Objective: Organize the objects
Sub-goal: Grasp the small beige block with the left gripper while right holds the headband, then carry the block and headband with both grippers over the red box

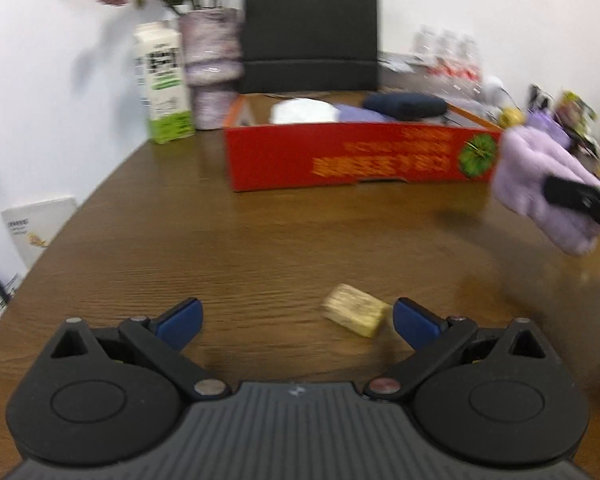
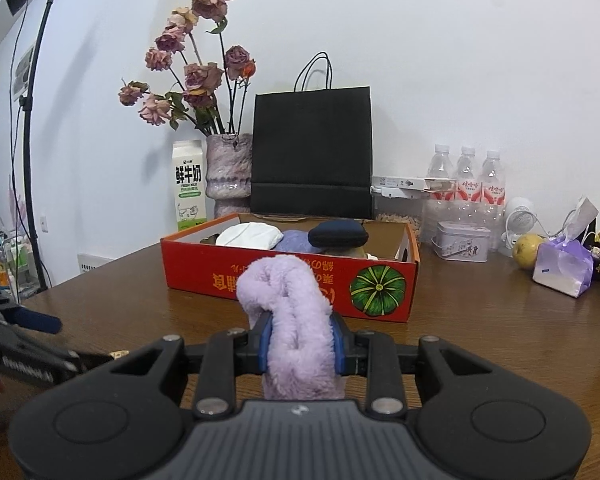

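Right gripper (image 2: 300, 346) is clamped on the fluffy lilac sock roll (image 2: 290, 312), short of the red cardboard box (image 2: 284, 280); left gripper (image 1: 298, 320) gapes over a small tan block (image 1: 356, 315). A floppy end could snag the box rim.

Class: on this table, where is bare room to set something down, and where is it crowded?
Free: the broad table stretch before the red box, and beside its left end. Crowded: inside the box, the back wall row, and the right end around the tin and tissue pack.
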Motion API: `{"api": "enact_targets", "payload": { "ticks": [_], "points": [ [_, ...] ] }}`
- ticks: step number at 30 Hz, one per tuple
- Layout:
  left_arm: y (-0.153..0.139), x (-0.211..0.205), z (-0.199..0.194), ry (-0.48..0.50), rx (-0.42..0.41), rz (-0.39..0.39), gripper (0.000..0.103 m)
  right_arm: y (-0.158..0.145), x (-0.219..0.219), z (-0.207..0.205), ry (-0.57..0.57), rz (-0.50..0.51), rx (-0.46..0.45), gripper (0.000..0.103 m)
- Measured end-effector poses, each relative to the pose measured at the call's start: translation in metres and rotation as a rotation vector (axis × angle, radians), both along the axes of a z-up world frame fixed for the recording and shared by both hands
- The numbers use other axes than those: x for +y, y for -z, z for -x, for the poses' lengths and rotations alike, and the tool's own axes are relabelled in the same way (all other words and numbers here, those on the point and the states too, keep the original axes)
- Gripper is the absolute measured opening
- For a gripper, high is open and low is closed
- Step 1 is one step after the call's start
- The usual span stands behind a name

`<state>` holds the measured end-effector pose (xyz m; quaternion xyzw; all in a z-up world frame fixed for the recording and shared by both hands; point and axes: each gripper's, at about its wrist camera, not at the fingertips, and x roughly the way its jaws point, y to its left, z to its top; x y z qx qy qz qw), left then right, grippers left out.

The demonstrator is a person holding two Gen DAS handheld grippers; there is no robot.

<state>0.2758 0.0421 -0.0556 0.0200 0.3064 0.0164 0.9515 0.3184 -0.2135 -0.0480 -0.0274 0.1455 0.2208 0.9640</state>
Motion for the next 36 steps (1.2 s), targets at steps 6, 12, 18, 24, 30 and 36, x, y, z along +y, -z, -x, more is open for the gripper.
{"api": "enact_targets", "payload": {
  "ticks": [6, 12, 18, 24, 30, 36],
  "points": [
    [0.006, -0.017, -0.016, 0.030, 0.061, -0.017, 0.103, 0.000, 0.000, 0.003, -0.008, 0.006, -0.005, 0.028],
    [0.007, -0.005, -0.025, -0.018, 0.085, 0.042, 0.103, 0.001, 0.002, 0.004, -0.012, 0.011, -0.002, 0.028],
    [0.004, -0.006, -0.021, -0.021, 0.056, 0.043, 0.072, 0.002, 0.003, 0.003, -0.011, 0.015, 0.002, 0.029],
    [0.000, -0.004, -0.017, 0.016, 0.020, 0.098, 0.036, 0.002, 0.003, 0.003, -0.010, 0.016, 0.003, 0.029],
    [-0.005, -0.008, -0.009, 0.028, -0.025, 0.079, 0.036, 0.002, 0.003, 0.003, -0.009, 0.016, 0.003, 0.029],
    [-0.009, -0.014, -0.002, 0.031, -0.066, 0.063, 0.036, 0.002, 0.003, 0.003, -0.009, 0.017, 0.004, 0.029]
  ]
}}
